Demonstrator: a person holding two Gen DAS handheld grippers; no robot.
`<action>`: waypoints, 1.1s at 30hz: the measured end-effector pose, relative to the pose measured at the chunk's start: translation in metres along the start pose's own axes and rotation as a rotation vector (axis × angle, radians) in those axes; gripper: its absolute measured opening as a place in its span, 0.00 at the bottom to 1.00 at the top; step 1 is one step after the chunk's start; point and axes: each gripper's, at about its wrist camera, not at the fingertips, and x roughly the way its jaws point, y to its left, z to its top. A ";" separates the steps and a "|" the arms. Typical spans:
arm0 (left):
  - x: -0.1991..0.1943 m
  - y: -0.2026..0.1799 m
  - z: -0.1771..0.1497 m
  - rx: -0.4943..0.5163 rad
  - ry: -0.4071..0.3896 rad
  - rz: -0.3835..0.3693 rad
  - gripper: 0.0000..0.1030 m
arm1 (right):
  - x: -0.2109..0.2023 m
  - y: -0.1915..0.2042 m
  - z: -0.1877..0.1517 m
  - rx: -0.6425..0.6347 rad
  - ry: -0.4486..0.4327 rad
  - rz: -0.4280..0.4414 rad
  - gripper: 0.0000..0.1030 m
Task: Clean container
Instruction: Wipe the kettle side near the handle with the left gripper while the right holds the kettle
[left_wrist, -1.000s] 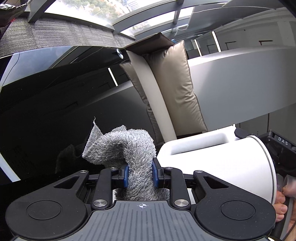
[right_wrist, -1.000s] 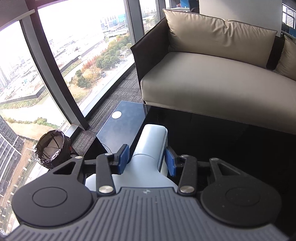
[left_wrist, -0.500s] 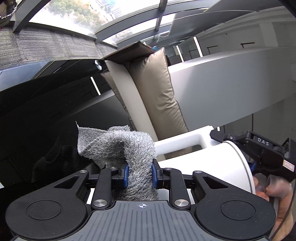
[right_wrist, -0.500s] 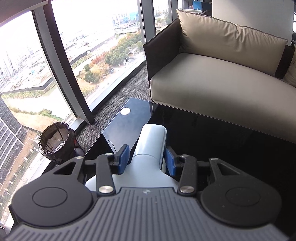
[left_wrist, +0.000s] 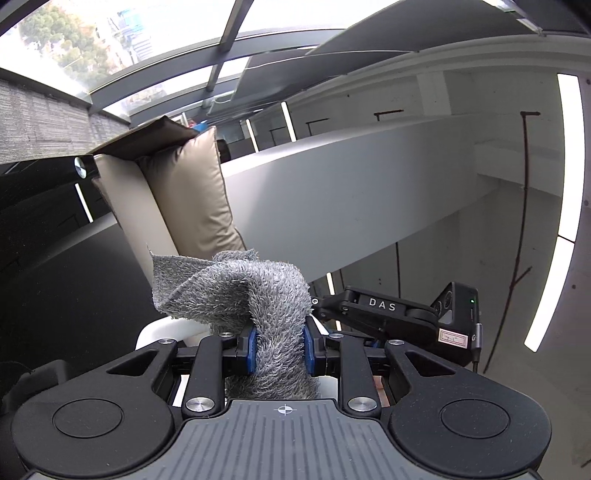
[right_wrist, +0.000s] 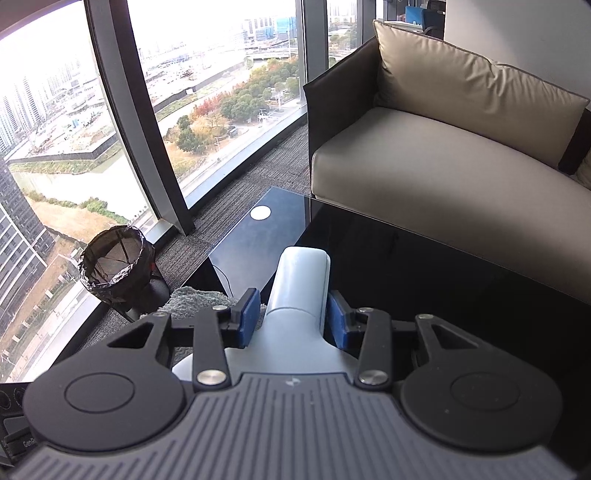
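- Over the black glass table (right_wrist: 424, 266), left wrist view first: the left gripper (left_wrist: 279, 345) has its two blue pads (left_wrist: 251, 345) pinched tight on one grey towel (left_wrist: 255, 295), which bunches up and flops over above the fingers.
- Just beneath the towel, slivers of the one white container (left_wrist: 162, 328) peek out on the left side, close under the gripper.
- Right of the towel, one black tool marked DAS, the right gripper (left_wrist: 399, 317) seen side-on.
- One tan cushion (left_wrist: 192, 192) stands beyond the towel.
- Right wrist view now: the right gripper (right_wrist: 291, 319) clamps the container's handle (right_wrist: 301, 280) between two blue pads, above the table.
- A tuft of towel (right_wrist: 192, 301) shows left of the handle.
- One sofa (right_wrist: 443, 166) beyond the table, one black bin (right_wrist: 114, 266) off its left edge.
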 end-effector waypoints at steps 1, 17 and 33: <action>0.003 0.002 -0.001 -0.008 0.002 0.002 0.21 | 0.000 0.001 0.000 -0.005 0.000 0.001 0.41; 0.006 0.018 0.003 -0.044 0.076 0.194 0.21 | -0.002 0.018 -0.004 -0.112 -0.001 0.018 0.39; -0.004 0.035 0.001 -0.070 0.155 0.340 0.21 | 0.001 0.043 -0.011 -0.244 0.008 0.001 0.38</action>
